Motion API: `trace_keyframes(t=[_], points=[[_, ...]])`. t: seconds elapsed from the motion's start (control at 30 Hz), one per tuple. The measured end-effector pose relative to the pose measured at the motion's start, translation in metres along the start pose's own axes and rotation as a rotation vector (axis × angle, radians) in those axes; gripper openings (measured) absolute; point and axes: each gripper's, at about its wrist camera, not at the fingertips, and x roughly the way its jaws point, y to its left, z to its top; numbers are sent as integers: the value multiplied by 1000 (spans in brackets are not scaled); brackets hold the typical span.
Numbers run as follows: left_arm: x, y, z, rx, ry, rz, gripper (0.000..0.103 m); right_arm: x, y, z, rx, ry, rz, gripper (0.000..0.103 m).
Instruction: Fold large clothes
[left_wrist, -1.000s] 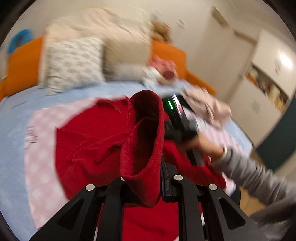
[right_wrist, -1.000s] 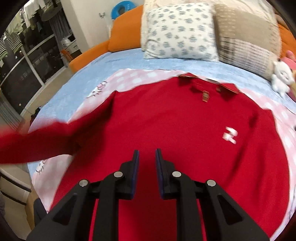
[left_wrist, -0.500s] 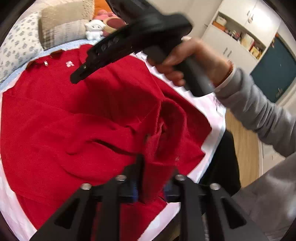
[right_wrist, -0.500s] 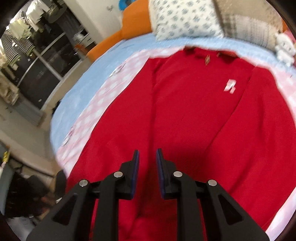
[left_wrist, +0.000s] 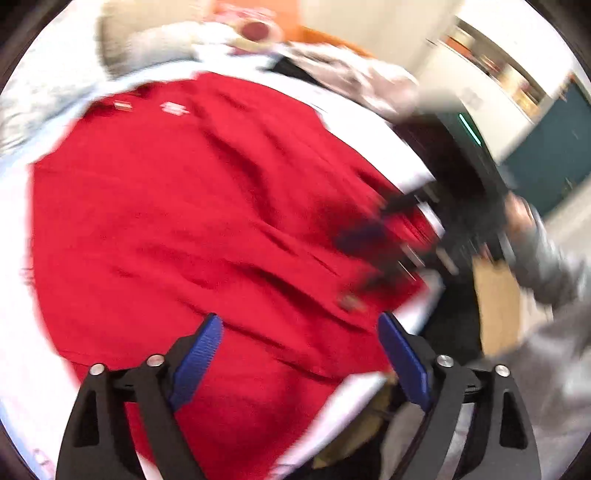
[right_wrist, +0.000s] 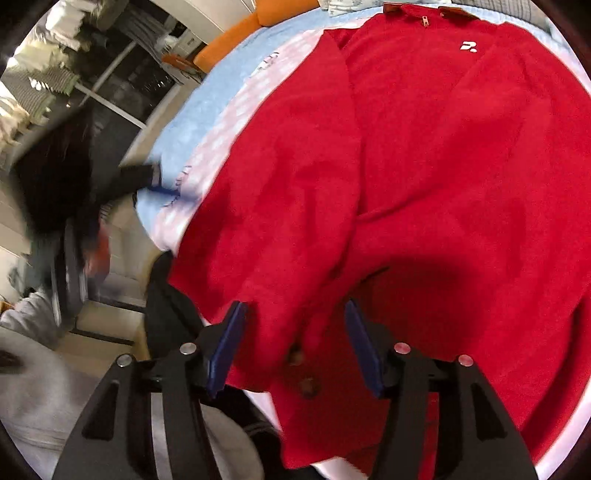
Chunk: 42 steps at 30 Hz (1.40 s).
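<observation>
A large red sweater (left_wrist: 177, 206) lies spread on the bed, collar at the far end, with a small white logo (right_wrist: 468, 46) on the chest. Its left sleeve (right_wrist: 295, 177) is folded in over the body. My left gripper (left_wrist: 299, 332) is open and empty above the sweater's near hem; this view is blurred. My right gripper (right_wrist: 295, 317) is open, its blue pads either side of the folded sleeve's cuff end near the hem. The right gripper also shows blurred at the right of the left wrist view (left_wrist: 436, 229).
A pink-and-white blanket (right_wrist: 236, 110) over a light blue sheet (right_wrist: 207, 96) lies under the sweater. Pillows (left_wrist: 147, 40) and a heap of clothes (left_wrist: 354, 77) lie at the bed's far end. An orange headboard (right_wrist: 240, 33), wardrobes and floor surround the bed.
My left gripper let go of the red sleeve, opened, and drew back towards the hem. My right gripper opened from shut and moved down to the near hem.
</observation>
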Motion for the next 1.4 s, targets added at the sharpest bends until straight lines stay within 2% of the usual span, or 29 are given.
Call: trace_keyframes(t=[0.07, 0.13, 0.2, 0.23, 0.27, 0.33, 0.37, 0.47, 0.53, 0.57, 0.63, 0.67, 0.7, 0.77, 0.83, 0.9, 0.97, 1.03, 1.1, 1.17, 1.23, 1.3, 1.33, 1.37, 1.4], points=[[-6, 29, 26, -61, -13, 112, 90, 0, 6, 1, 0, -5, -5, 62], [-4, 69, 58, -162, -32, 228, 90, 2, 14, -2, -31, -9, -55, 60], [3, 118, 90, -252, -26, 350, 90, 3, 23, -8, -83, -17, -122, 50], [9, 142, 106, -288, -18, 436, 90, 3, 27, -13, -99, -25, -148, 49], [16, 176, 122, -339, -7, 483, 90, 3, 29, -17, -107, -32, -170, 45], [35, 221, 148, -425, 19, 524, 90, 4, 36, -30, -124, -66, -214, 38], [45, 241, 158, -462, 35, 533, 90, 4, 37, -32, -127, -85, -214, 30], [85, 294, 186, -492, 136, 746, 90, 3, 44, -47, -144, -124, -234, 25], [105, 316, 191, -495, 212, 854, 90, 4, 43, -56, -146, -140, -263, 23], [116, 329, 191, -525, 251, 898, 90, 7, 42, -63, -135, -138, -265, 18], [122, 339, 187, -569, 264, 907, 83, 6, 34, -68, -104, -134, -253, 15], [124, 344, 184, -588, 261, 892, 68, 4, 31, -71, -96, -133, -256, 13], [124, 348, 183, -599, 258, 880, 41, 2, 28, -71, -90, -136, -258, 11], [124, 350, 184, -618, 254, 855, 9, -7, 28, -73, -79, -156, -236, 8], [113, 352, 189, -637, 208, 850, 8, -16, 31, -73, -75, -190, -192, 7], [90, 353, 199, -679, 102, 809, 6, -22, 33, -70, -80, -217, -172, 6], [79, 351, 209, -682, 40, 786, 6, -30, 33, -68, -48, -257, -88, 6], [79, 353, 217, -669, 25, 760, 6, -36, 33, -69, -25, -287, -52, 6], [89, 354, 217, -663, 33, 747, 6, -36, 32, -72, -3, -297, -80, 6], [99, 354, 213, -682, 14, 693, 8, -31, 28, -78, 25, -282, -103, 6], [104, 347, 204, -680, -14, 651, 27, -21, 27, -82, 37, -231, -166, 6], [104, 335, 194, -616, -22, 668, 66, -13, 28, -84, 17, -194, -222, 10], [102, 329, 190, -583, -26, 676, 72, -14, 29, -85, 10, -183, -224, 13], [98, 322, 185, -553, -33, 678, 79, -17, 31, -85, 3, -188, -232, 28], [92, 316, 178, -521, -39, 665, 85, -22, 36, -84, -3, -196, -243, 51]])
